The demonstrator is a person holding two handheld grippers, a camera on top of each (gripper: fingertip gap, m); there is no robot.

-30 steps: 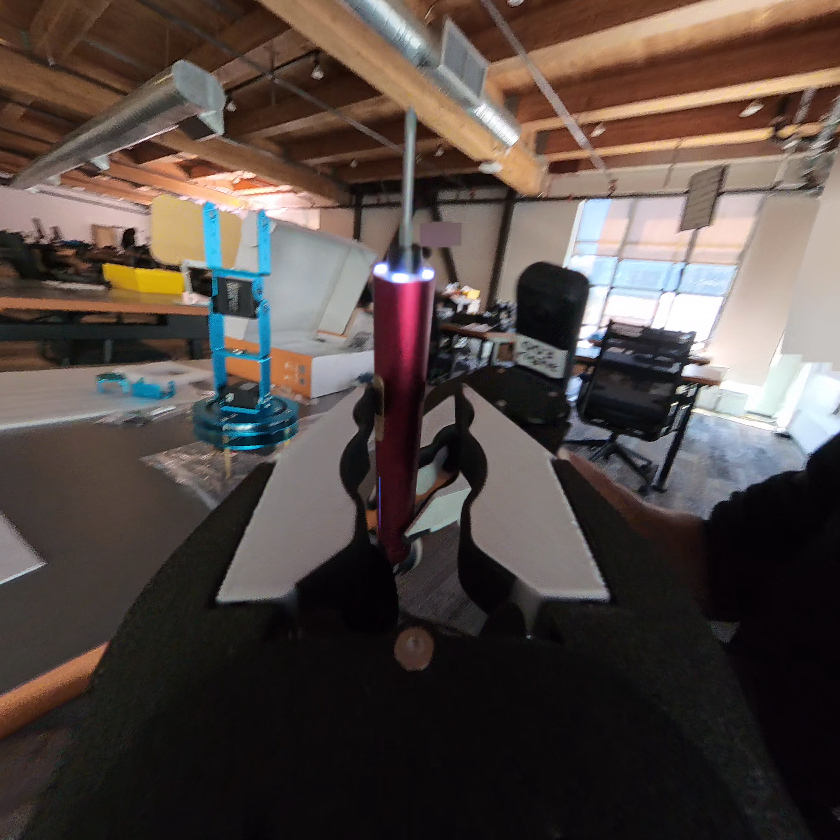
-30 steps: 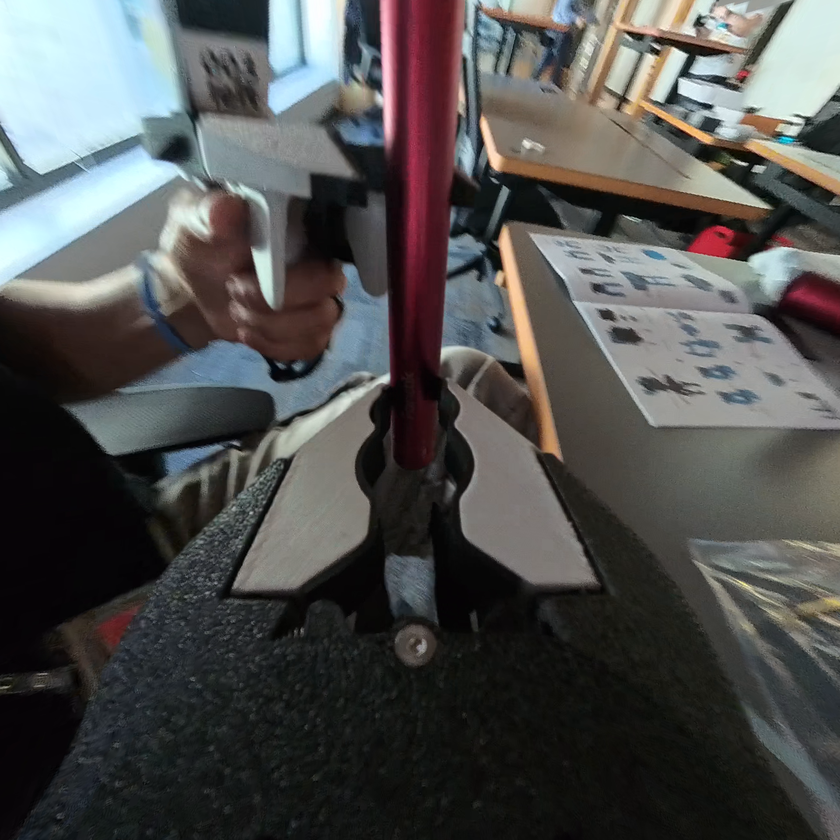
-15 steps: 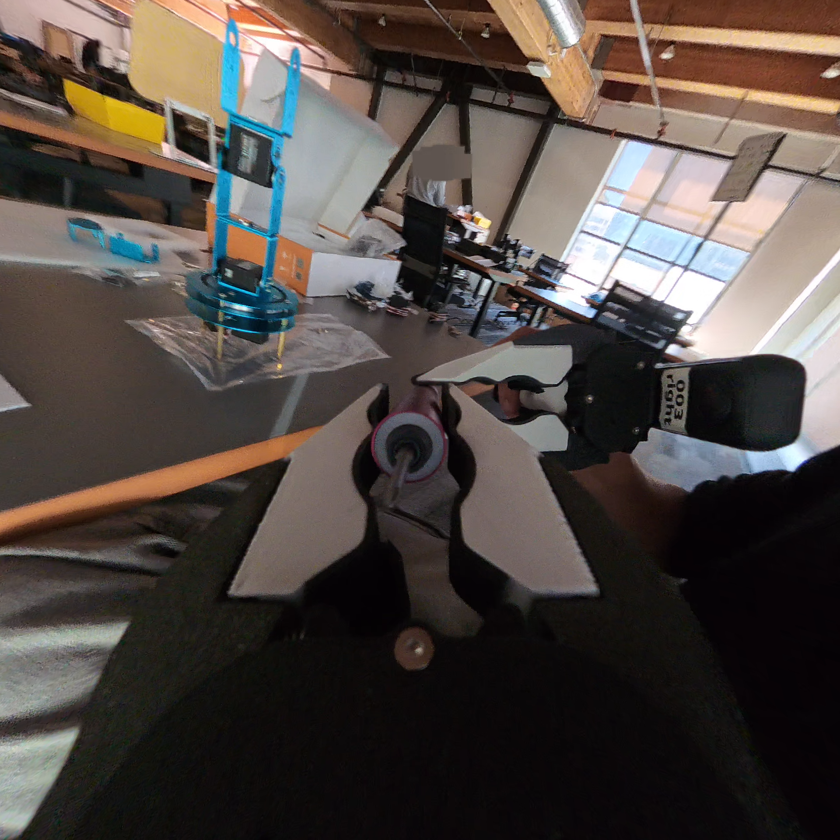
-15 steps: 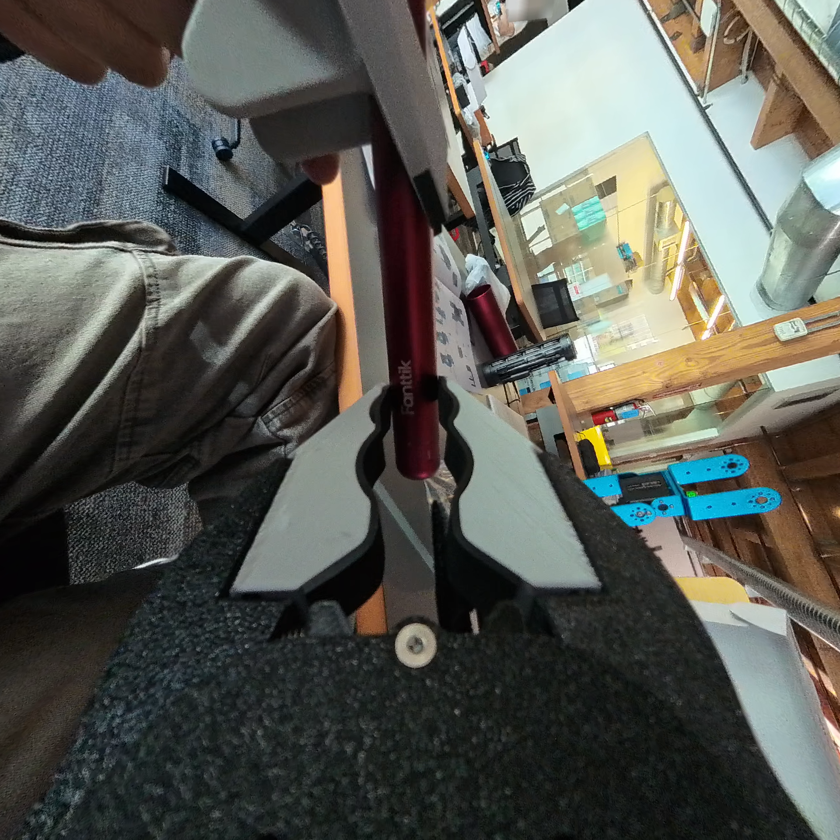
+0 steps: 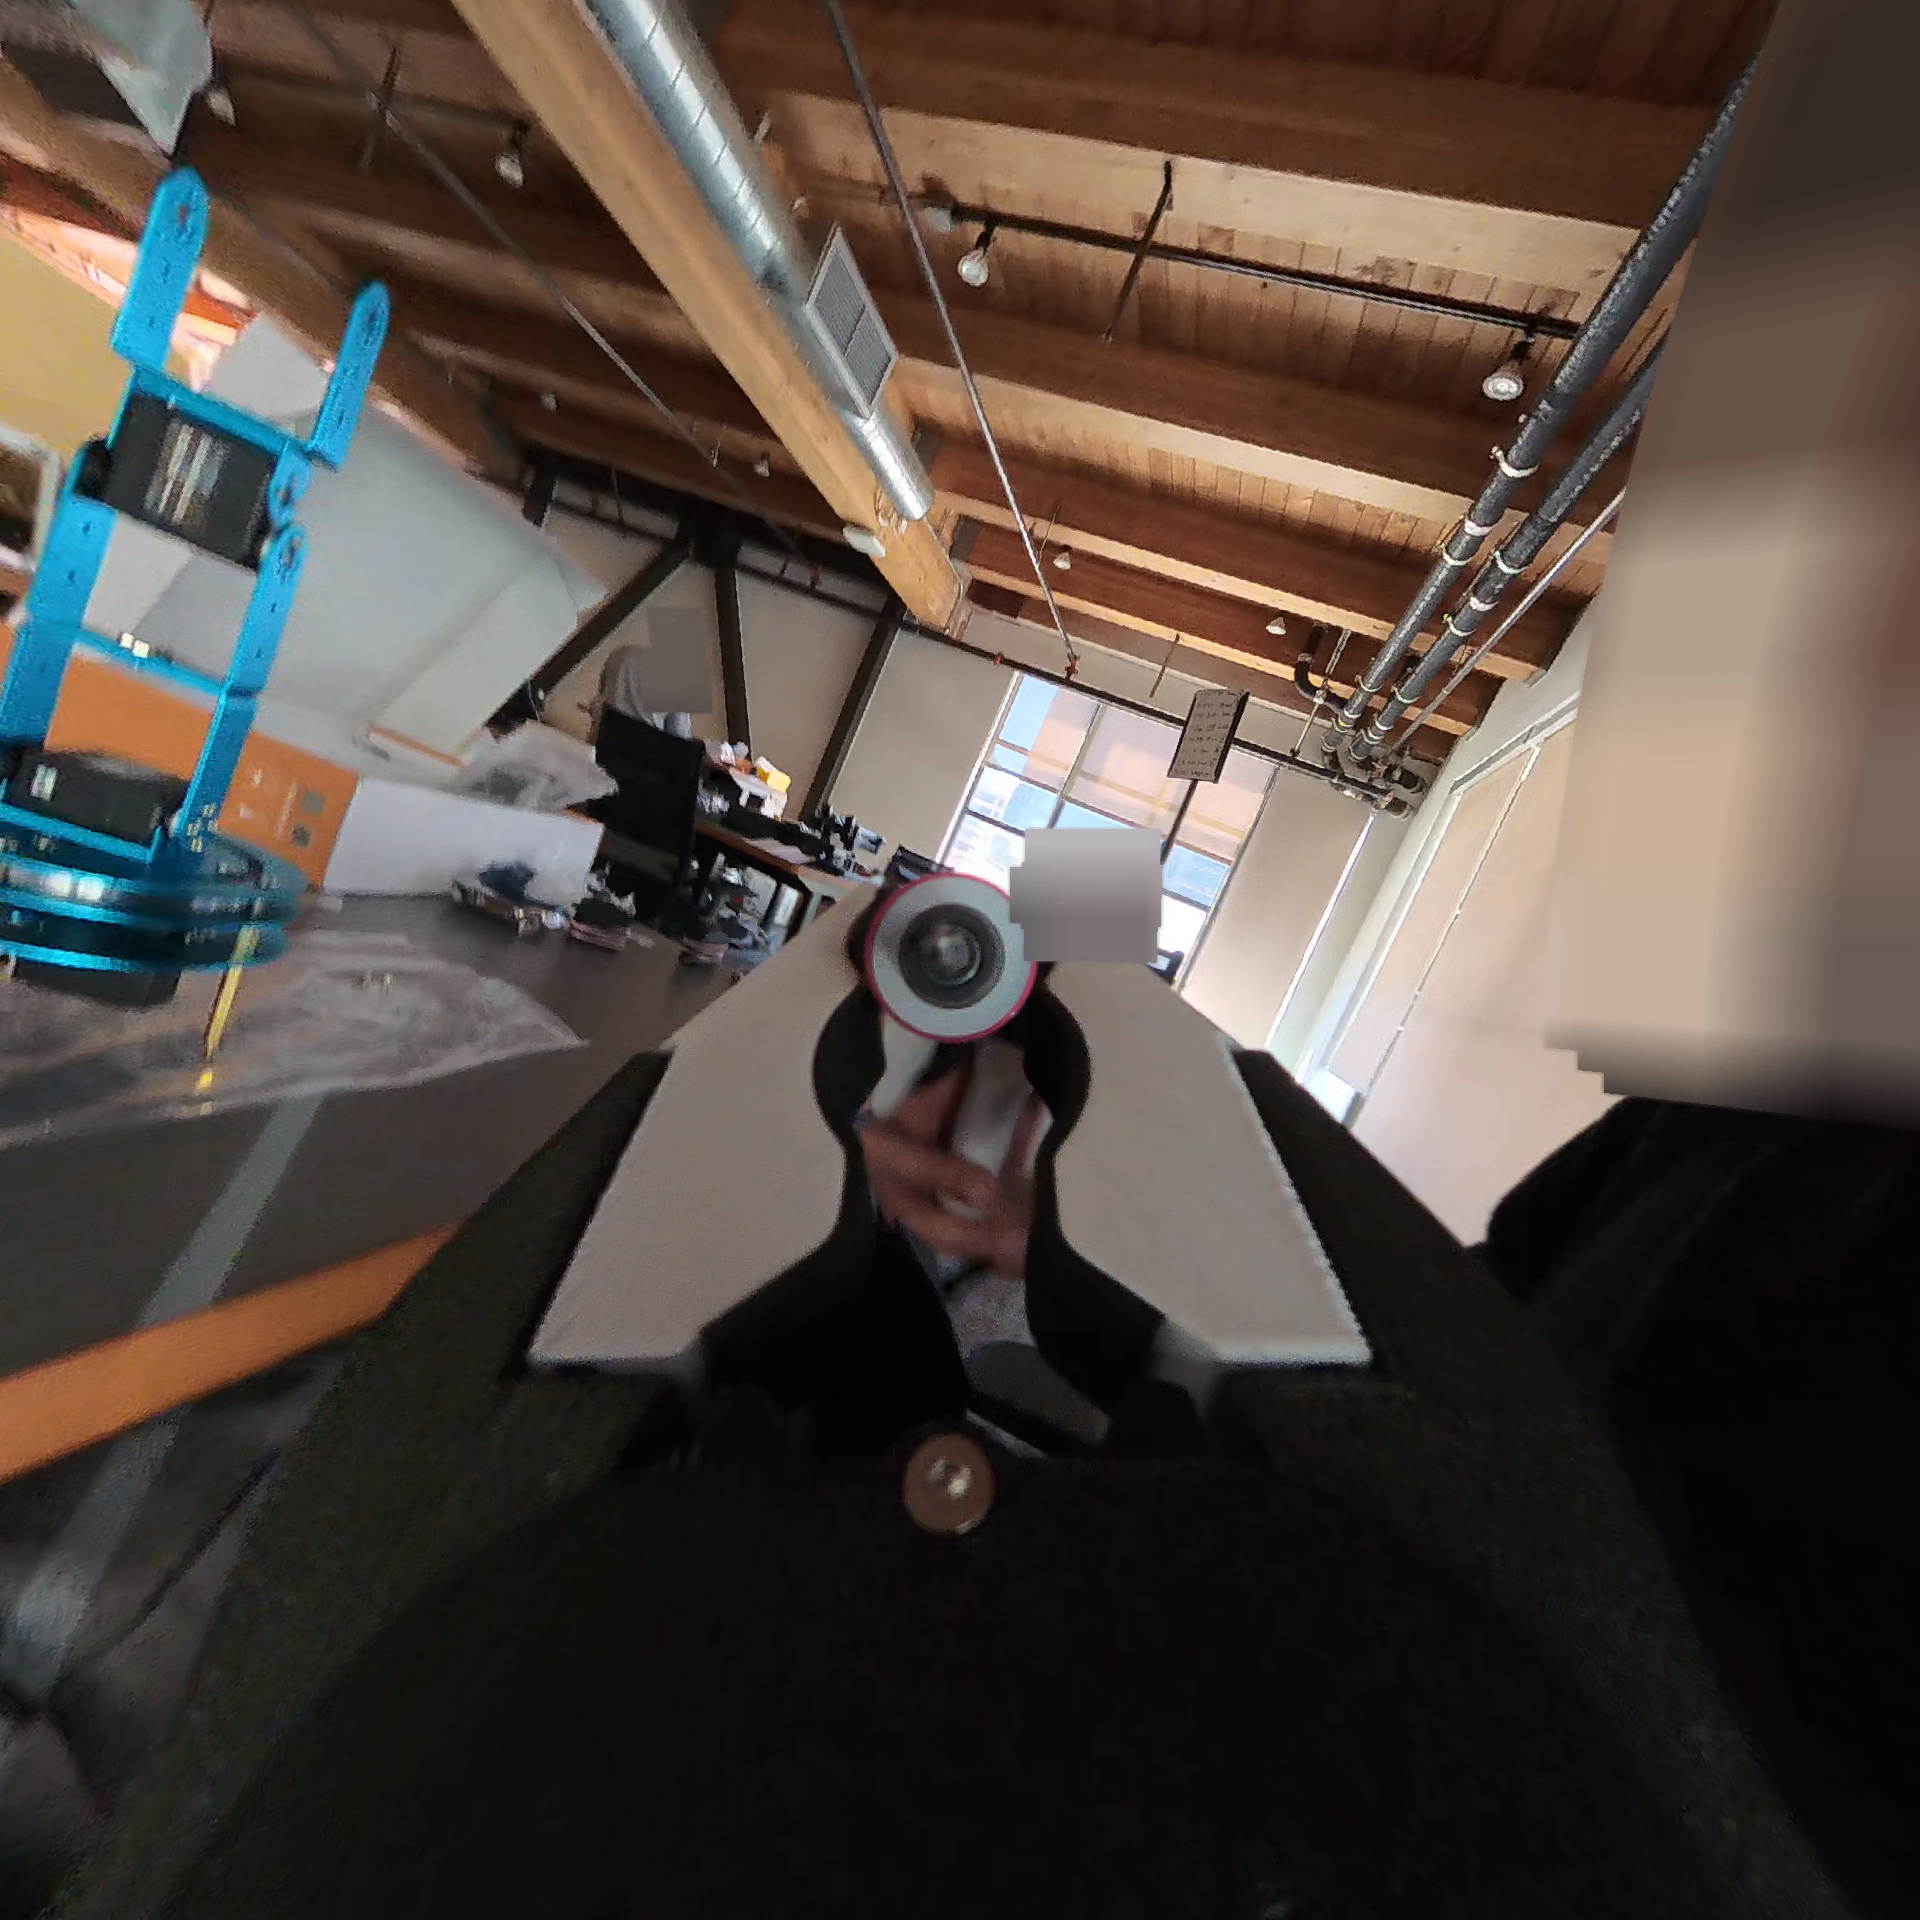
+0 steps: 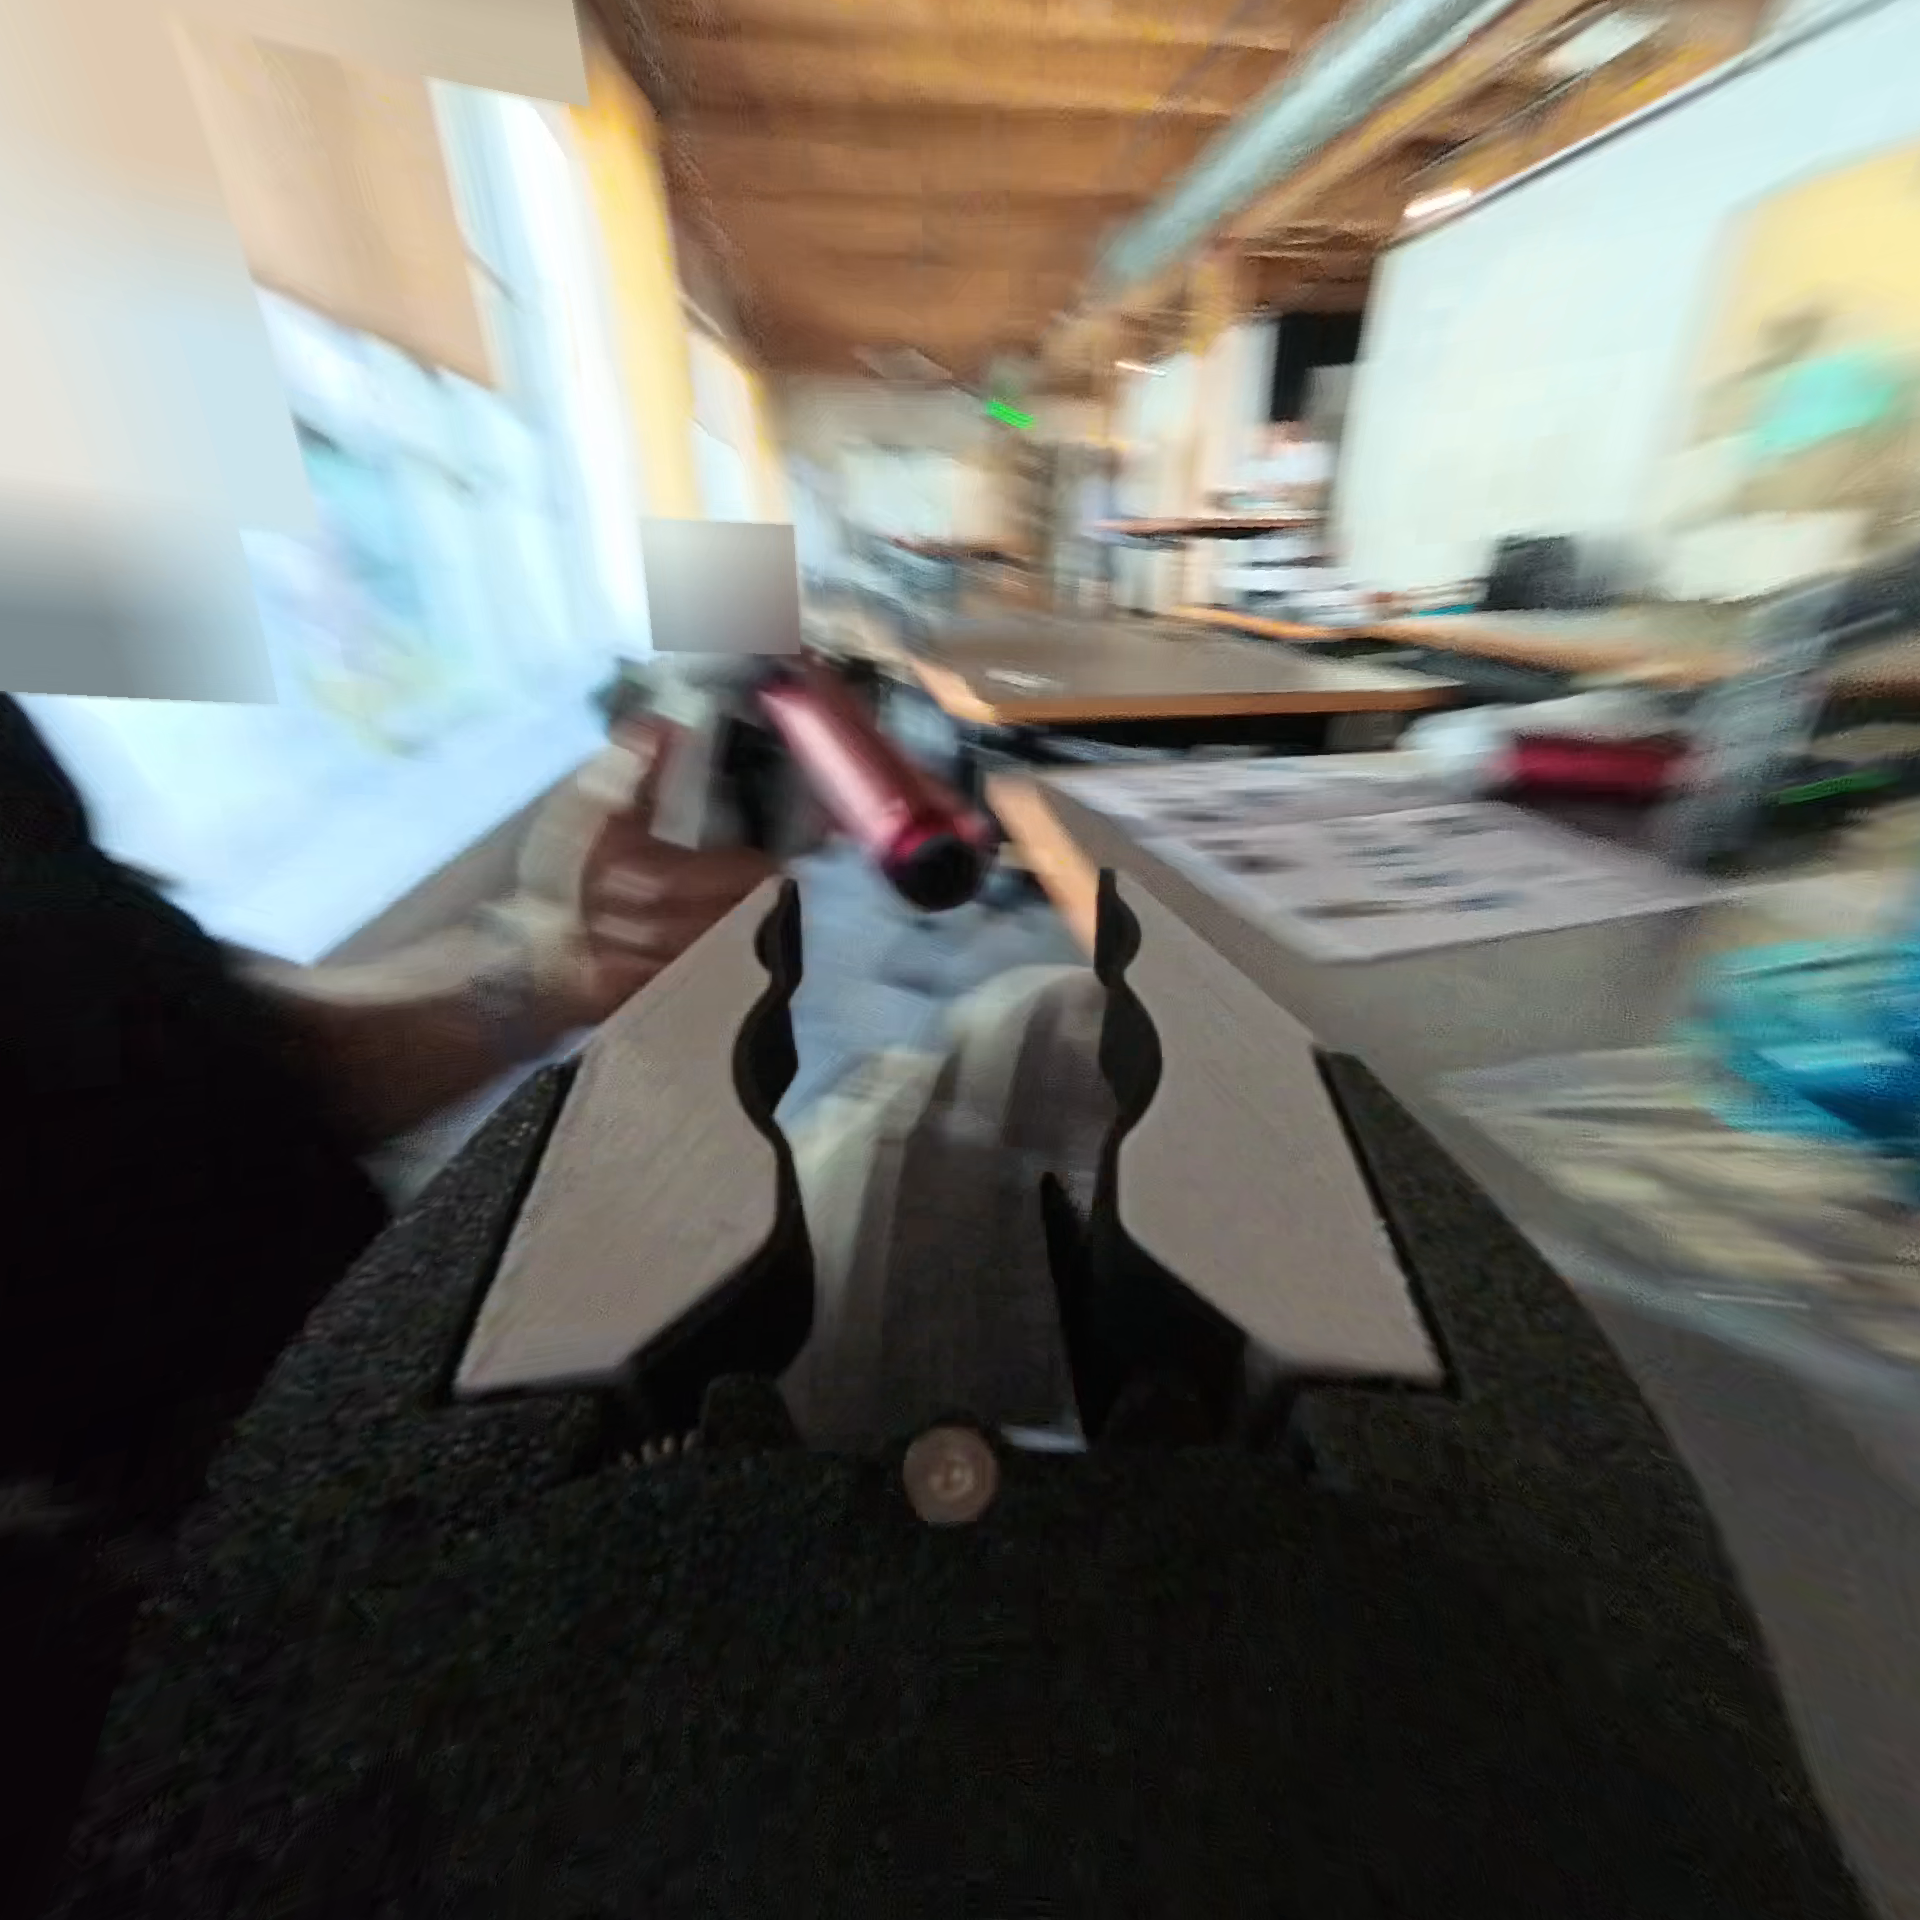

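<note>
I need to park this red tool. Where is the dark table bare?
Bare dark tabletop lies between the plastic sheet and the table's orange edge. Farther back is crowded: the blue bracket tower stands on the sheet, a white box behind it. The left tongs grip the red tool.

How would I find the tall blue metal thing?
Look at the dark table on the left of the left wrist view. On a crinkly clear plastic sheet stands the blue metal tower: round base, two upright strips with holes. Nothing else there is bright blue.
</note>
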